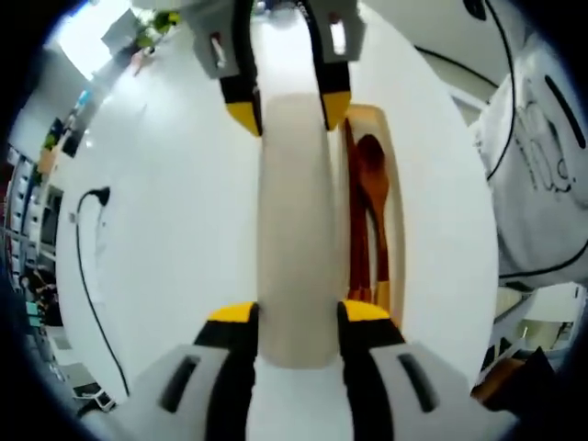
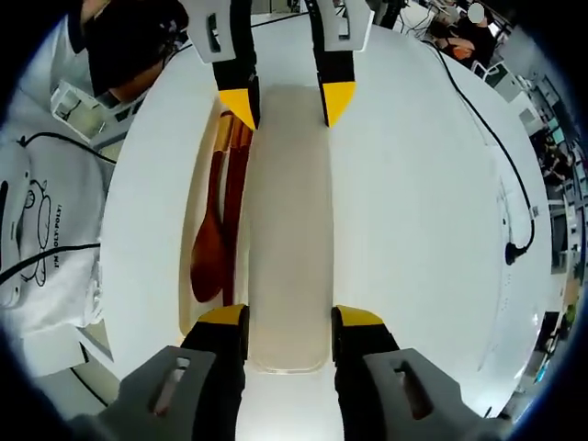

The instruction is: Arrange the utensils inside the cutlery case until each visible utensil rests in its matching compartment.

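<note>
Both grippers, left gripper (image 1: 294,317) and right gripper (image 2: 289,322), clamp fingers on opposite ends of the pale lid (image 2: 289,230). Beside the lid: case (image 1: 390,184) holding wooden spoon (image 1: 370,184). Looks like closing step; next, slide the lid across, squarely.

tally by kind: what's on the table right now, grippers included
Grippers: 2, left gripper, right gripper, one at each end of the lid
Case lid: 1
Cutlery case: 1
Wooden spoon: 1
Other wooden utensils: 2, beside the spoon, kinds unclear
Total: 7
</note>
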